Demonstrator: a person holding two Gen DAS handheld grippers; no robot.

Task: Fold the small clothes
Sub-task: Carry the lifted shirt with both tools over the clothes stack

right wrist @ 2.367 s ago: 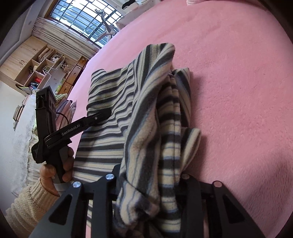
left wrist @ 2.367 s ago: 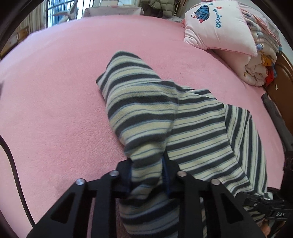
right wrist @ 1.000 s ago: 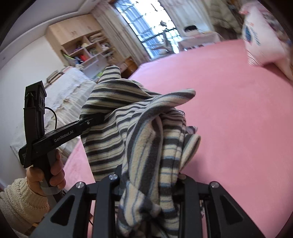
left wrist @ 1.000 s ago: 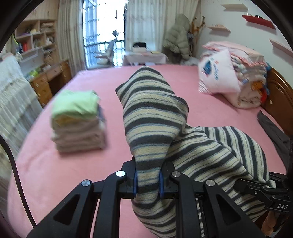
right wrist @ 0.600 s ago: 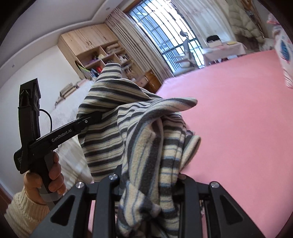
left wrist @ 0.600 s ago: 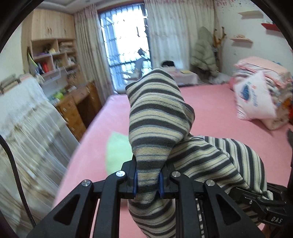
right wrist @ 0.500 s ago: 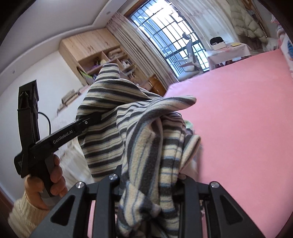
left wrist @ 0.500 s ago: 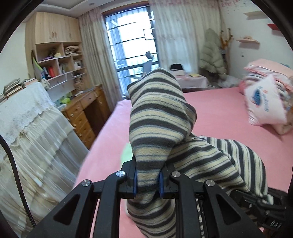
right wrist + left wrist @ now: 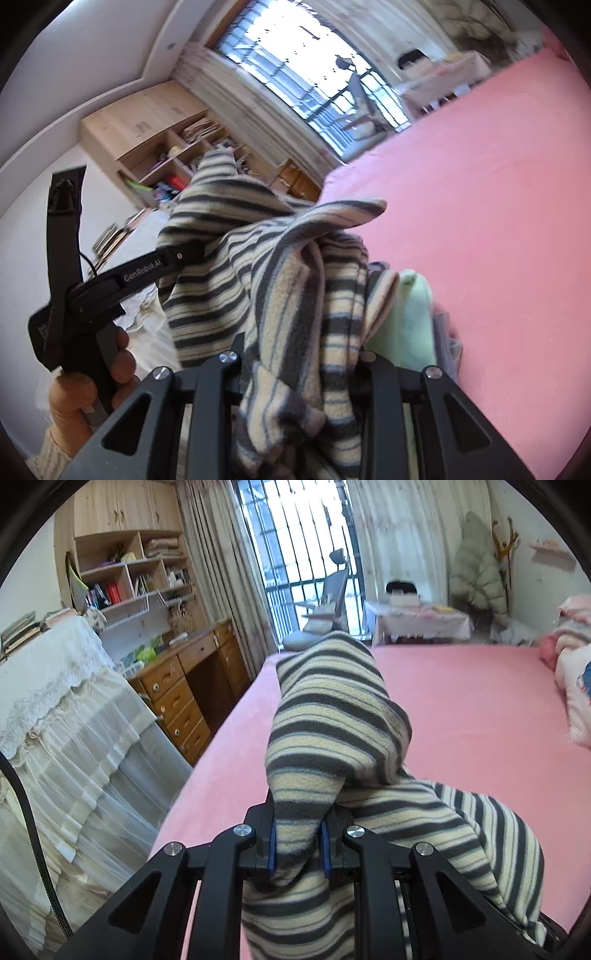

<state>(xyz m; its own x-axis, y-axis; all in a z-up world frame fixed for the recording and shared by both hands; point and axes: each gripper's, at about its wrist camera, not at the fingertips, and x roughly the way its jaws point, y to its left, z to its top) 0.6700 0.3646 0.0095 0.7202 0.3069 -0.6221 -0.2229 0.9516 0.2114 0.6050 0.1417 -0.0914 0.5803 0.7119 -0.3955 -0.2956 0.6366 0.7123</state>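
Looking along the left claw (image 9: 297,843), the view showed its two blue-lined pads pressed on a bunched fold of the striped fleece garment (image 9: 332,723), which rose ahead of the claw in a hump and trailed off to the lower right, toward the other hand. The garment hung clear of the pink bed (image 9: 480,709), which spread ahead and to the right; a wooden chest of drawers (image 9: 184,698) and a lace-covered piece of furniture (image 9: 55,701) stood off the bed's left edge. No landing spot for the garment was visible from here.

From the right wrist, the right claw (image 9: 301,356) was clamped on a thicker wad of the same striped cloth, its jaws held further apart by the bulk. The garment's long axis ran from this claw up and left to the left claw, seen gripped in a hand (image 9: 85,391). Just right of the right claw, low on the bed, lay a pale green folded piece (image 9: 413,314) atop what looked like a stack of clothes, partly hidden by the hanging stripes. The stack lay nearer the right claw, so the set-down would probably lead from that side, with the left claw swinging the far end across over it.
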